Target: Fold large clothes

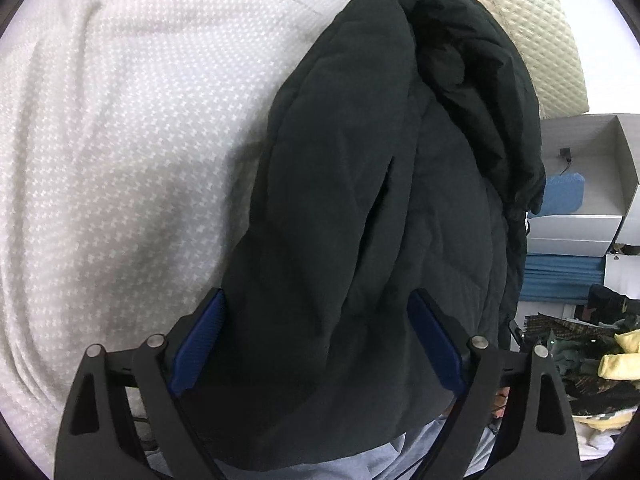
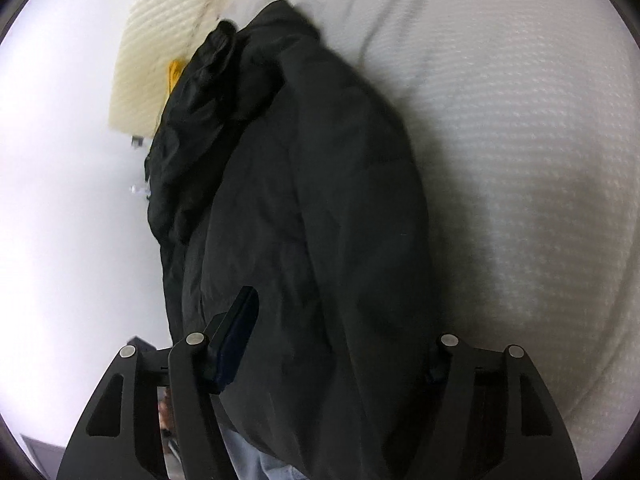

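Two grippers are over one dark padded jacket [image 1: 360, 208], which lies bundled lengthwise on a bed covered with a white textured bedspread [image 1: 120, 140]. From the left wrist view we see the left gripper [image 1: 316, 316] with its jaws spread wide, a blue pad on each side of the jacket's near end; the fabric bulges between them, and we cannot tell whether the pads press on it. From the right wrist view we see the right gripper [image 2: 340, 336] astride the same near end of the jacket [image 2: 300, 220]. Its left blue pad [image 2: 236, 336] lies against the dark fabric, while its other finger is buried under a fold, so we cannot tell whether it grips. A cream quilted pillow [image 1: 528, 28] lies at the jacket's far end. Beside the bed we see open white boxes [image 1: 588, 184] and a heap of clothes [image 1: 592, 344].
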